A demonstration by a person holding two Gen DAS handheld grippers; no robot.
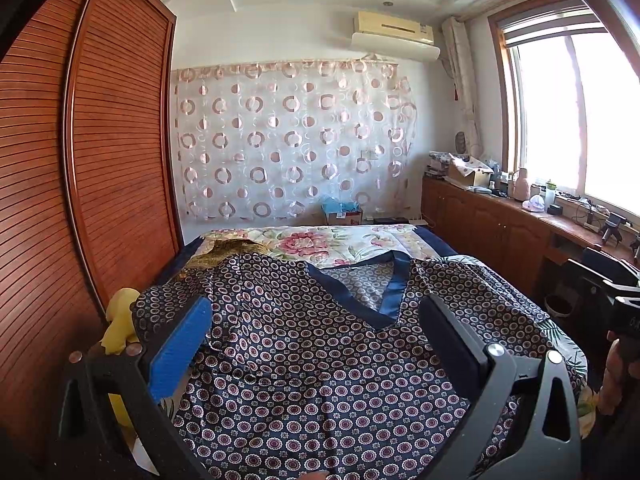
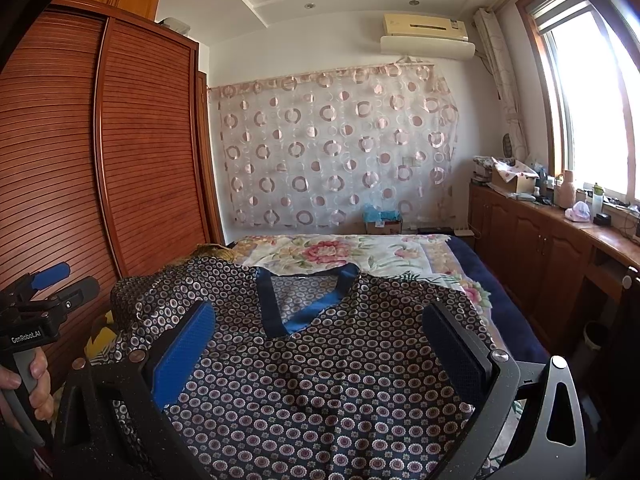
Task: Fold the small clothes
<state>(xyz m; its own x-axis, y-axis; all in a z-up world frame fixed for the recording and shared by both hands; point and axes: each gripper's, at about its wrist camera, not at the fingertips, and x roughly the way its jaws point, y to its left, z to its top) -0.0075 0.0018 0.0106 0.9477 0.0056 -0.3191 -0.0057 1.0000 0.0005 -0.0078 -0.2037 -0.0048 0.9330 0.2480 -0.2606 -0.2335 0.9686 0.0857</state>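
Here: patterned top (image 1: 320,360), laid flat on the bed (image 1: 320,240), neckline away, ready for folding.
Left gripper (image 1: 320,344) and right gripper (image 2: 320,348): fingers spread, hovering above the top's near end, holding nothing.

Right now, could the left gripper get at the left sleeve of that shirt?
Probably yes. The left gripper hangs open above the shirt, which lies spread on the bed. The left sleeve lies just past its blue finger, with nothing on top. The yellow thing sits beside it, not over it.
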